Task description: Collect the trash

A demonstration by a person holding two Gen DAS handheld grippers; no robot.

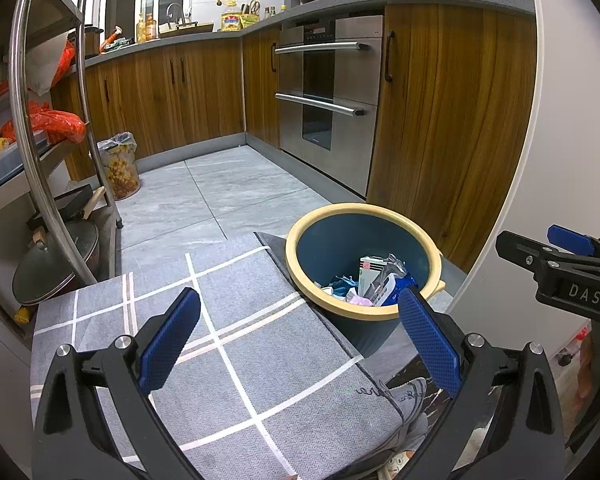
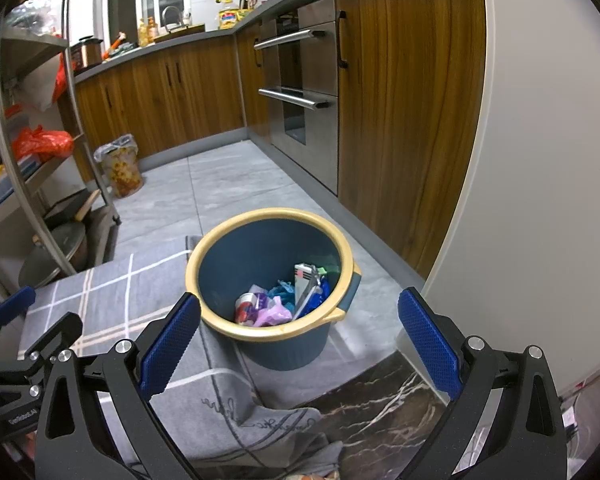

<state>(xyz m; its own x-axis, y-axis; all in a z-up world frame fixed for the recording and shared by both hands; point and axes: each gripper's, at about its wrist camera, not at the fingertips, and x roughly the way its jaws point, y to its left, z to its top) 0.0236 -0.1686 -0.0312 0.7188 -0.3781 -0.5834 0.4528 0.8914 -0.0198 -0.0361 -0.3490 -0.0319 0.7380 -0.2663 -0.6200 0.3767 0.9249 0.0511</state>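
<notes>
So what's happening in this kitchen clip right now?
A person holds two grippers over a grey checked cloth. Beside it on the floor stands a blue bin with a yellow rim, already holding wrappers and a small carton. The left gripper and right gripper are both open and empty. No loose trash shows on the cloth.

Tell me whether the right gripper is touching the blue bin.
Apart. The right wrist view shows the right gripper open and empty, its fingers nearer the camera than the blue bin, with cloth and floor visible between.
</notes>
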